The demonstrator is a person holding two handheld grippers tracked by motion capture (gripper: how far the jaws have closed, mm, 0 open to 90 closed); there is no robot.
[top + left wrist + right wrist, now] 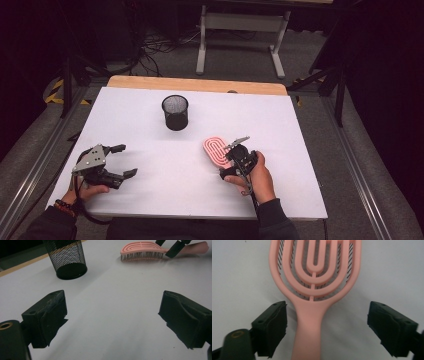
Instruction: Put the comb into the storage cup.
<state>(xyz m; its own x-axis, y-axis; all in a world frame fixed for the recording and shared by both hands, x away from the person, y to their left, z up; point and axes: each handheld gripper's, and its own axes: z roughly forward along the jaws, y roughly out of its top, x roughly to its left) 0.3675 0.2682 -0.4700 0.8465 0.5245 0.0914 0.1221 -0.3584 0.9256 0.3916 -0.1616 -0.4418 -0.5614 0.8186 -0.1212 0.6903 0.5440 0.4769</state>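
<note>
Two grippers' fingers wide open, empty, right gripper (235, 159) straddling pink brush (315, 290) handle, left gripper (120, 161) idle.

Dim room, grey floor (235, 65), white table frame (242, 22) beyond.

Pink vented hairbrush (314, 290), bristles down, flat on the white table, handle toward the person

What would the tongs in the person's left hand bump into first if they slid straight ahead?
Probably nothing nearby: the left tongs point across bare white table, between the black mesh cup and the pink hairbrush. Depth is hard to judge.
</note>
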